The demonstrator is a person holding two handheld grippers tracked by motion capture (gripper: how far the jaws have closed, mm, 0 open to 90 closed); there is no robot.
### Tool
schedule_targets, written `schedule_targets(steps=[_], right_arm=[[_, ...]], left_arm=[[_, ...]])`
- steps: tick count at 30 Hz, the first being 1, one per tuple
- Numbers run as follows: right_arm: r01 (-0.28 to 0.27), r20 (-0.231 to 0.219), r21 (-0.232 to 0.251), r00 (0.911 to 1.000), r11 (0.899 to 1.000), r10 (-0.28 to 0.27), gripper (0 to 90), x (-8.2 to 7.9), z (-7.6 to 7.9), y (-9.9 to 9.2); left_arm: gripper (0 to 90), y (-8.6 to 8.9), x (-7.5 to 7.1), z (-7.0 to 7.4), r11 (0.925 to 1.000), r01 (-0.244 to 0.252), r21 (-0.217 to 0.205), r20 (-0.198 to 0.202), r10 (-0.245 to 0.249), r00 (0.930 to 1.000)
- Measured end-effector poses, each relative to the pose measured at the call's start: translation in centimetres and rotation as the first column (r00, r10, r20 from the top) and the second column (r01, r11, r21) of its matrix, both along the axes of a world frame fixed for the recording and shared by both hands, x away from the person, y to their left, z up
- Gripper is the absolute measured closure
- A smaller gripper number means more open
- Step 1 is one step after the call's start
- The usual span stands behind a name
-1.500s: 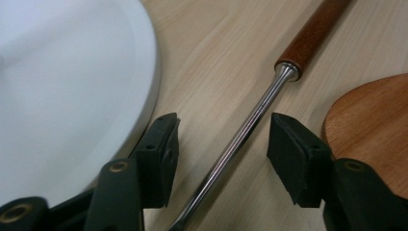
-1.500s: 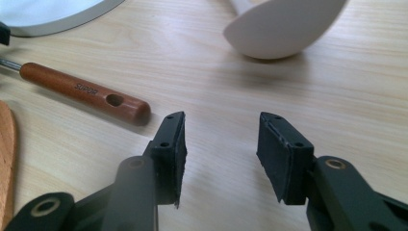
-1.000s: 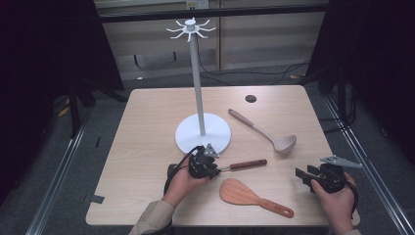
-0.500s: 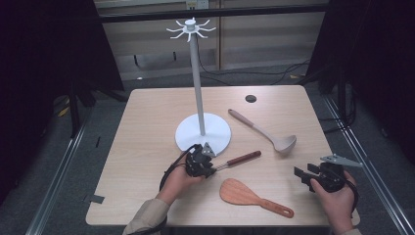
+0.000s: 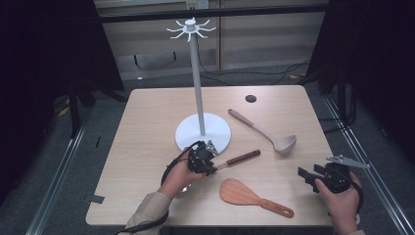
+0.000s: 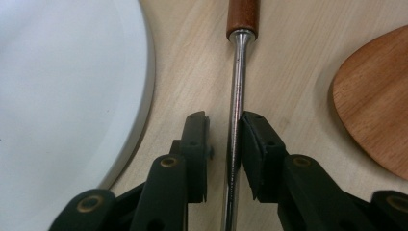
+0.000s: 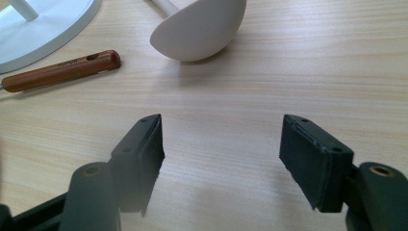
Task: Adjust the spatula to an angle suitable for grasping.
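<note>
Steel is what the left gripper (image 6: 226, 144) now straddles: the shank of the wooden-handled utensil (image 5: 243, 157) runs between its two pads. We note one pad (image 6: 255, 144) lies against the metal, while the other (image 6: 197, 144) stands slightly off it, so we judge the hold loose rather than firmly clamped. Compared with a second ago, the utensil's handle has swung a little, angling up and away from the gripper toward the ladle (image 5: 284, 143), which we take as the first sign of it being picked up.

From the left gripper, the brown handle extends straight ahead, the white stand base (image 6: 72, 86) sits just beside it on one flank, and the wooden spatula (image 6: 375, 106) lies near on the other.

We record that the right gripper (image 7: 221, 154) has just been opening its jaws; they stand wide apart over bare tabletop (image 7: 312, 62) with nothing between them. The ladle's bowl lies ahead of it.
</note>
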State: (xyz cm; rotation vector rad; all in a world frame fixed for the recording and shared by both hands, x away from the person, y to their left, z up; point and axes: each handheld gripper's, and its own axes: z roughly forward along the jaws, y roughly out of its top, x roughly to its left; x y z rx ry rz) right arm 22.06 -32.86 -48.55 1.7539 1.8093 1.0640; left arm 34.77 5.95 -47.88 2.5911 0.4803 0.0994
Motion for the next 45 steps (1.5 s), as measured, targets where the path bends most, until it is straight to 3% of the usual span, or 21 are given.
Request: schedule_targets(steps=[12, 13, 19, 22, 26, 32, 34, 36, 37, 38, 39, 40, 41, 42, 45], right_arm=[[0.008, 0.003, 0.012, 1.0, 1.0, -0.008, 29.2, 0.9, 0.4, 0.2], [0.004, 0.003, 0.011, 1.0, 1.0, -0.004, 29.2, 1.0, 0.3, 0.2], [-0.005, -0.016, 0.018, 0.9999, 1.0, 0.006, 28.5, 1.3, 0.0, 0.4], [-0.003, -0.019, 0.015, 0.9998, 1.0, 0.004, 27.2, 1.2, 0.0, 0.3], [-0.006, -0.021, 0.013, 0.9998, 1.0, 0.006, 27.0, 1.2, 0.1, 0.2], [-0.012, -0.024, 0.011, 0.9996, 1.0, 0.013, 27.0, 1.2, 0.1, 0.3], [-0.013, -0.024, 0.008, 0.9996, 1.0, 0.013, 27.0, 1.2, 0.1, 0.3], [-0.014, -0.022, 0.008, 0.9997, 1.0, 0.014, 27.0, 1.3, 0.1, 0.4], [-0.013, -0.02, 0.009, 0.9997, 1.0, 0.014, 26.9, 1.3, 0.1, 0.3], [-0.012, -0.019, 0.011, 0.9997, 1.0, 0.012, 26.5, 1.3, 0.1, 0.3], [-0.011, -0.018, 0.013, 0.9998, 1.0, 0.011, 25.5, 1.3, 0.1, 0.3], [-0.014, -0.014, 0.023, 0.9998, 1.0, 0.014, 24.0, 1.4, 0.2, 0.3], [-0.014, -0.014, 0.023, 0.9998, 1.0, 0.014, 24.0, 1.4, 0.2, 0.3], [-0.013, -0.007, 0.056, 0.9999, 0.998, 0.013, 21.7, 1.5, 0.4, 0.4], [-0.035, 0.01, 0.02, 0.9994, 0.999, 0.035, 18.8, 1.6, 0.7, 0.7]], left_arm=[[72.6, -0.4, 0.2, 0.2, 0.9996, 0.008, 0.027, -0.024, -0.008, 0.9997], [72.1, -0.7, 0.4, 0.3, 0.9985, 0.023, 0.049, -0.017, -0.022, 0.9996], [71.0, -1.3, 0.7, 0.4, 0.9971, 0.04, 0.064, -0.019, -0.039, 0.9991], [73.7, -1.8, 0.8, 0.5, 0.9946, 0.059, 0.085, -0.037, -0.056, 0.9978], [79.0, -2.4, 0.7, 0.6, 0.9905, 0.081, 0.11, -0.031, -0.078, 0.9964], [83.8, -2.6, 0.8, 0.6, 0.9873, 0.11, 0.114, -0.048, -0.105, 0.9933], [84.0, -2.6, 0.9, 0.8, 0.9809, 0.126, 0.148, -0.043, -0.121, 0.9918], [84.2, -2.6, 0.8, 0.7, 0.9857, 0.101, 0.135, -0.034, -0.097, 0.9947], [84.2, -2.5, 0.9, 1.0, 0.9825, 0.11, 0.15, -0.025, -0.108, 0.9939], [84.2, -2.3, 0.7, 1.0, 0.9903, 0.079, 0.115, -0.025, -0.076, 0.9968], [84.2, -2.3, 0.7, 1.0, 0.9903, 0.079, 0.115, -0.025, -0.076, 0.9968], [84.2, -1.6, 0.9, 1.7, 0.9963, 0.058, 0.064, -0.013, -0.057, 0.9983], [84.3, -1.6, 0.9, 1.7, 0.9963, 0.058, 0.064, -0.013, -0.057, 0.9983], [84.3, -0.6, 0.9, 2.5, 0.9995, 0.032, 0.008, 0.01, -0.032, 0.9994], [84.3, 0.9, 0.4, 3.6, 0.9919, -0.043, -0.119, 0.03, 0.047, 0.9984]])
